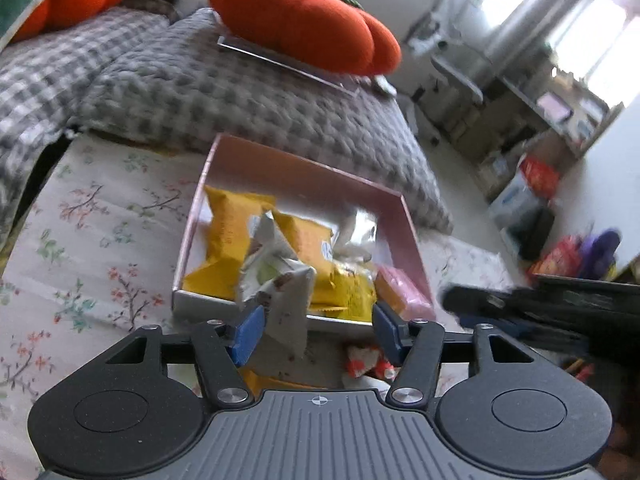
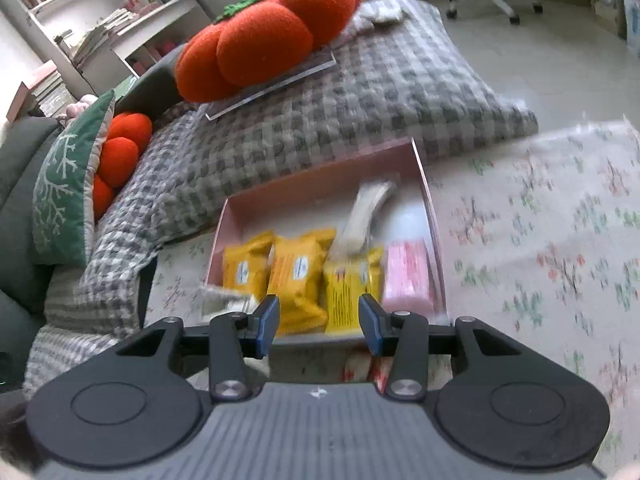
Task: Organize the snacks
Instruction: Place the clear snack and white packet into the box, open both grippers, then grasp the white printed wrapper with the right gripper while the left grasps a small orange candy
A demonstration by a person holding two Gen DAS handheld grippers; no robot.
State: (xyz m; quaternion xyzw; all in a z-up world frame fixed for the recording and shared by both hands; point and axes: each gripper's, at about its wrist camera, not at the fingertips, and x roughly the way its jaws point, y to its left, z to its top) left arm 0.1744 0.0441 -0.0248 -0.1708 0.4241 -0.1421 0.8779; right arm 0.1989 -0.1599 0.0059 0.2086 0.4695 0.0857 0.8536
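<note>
A pink open box lies on a floral cloth and holds several yellow snack packets, white wrappers and a pink packet. My left gripper hovers at the box's near rim, open. A white speckled packet stands between its jaws and leans on the left pad only. In the right wrist view the same box shows three yellow packets in a row, the pink packet and a blurred pale wrapper. My right gripper is open over the front rim with nothing between its fingers.
A red and white snack lies on the cloth in front of the box. Behind the box is a grey checked blanket with an orange pumpkin cushion on a clear board. A dark blurred part of the right-hand tool enters from the right.
</note>
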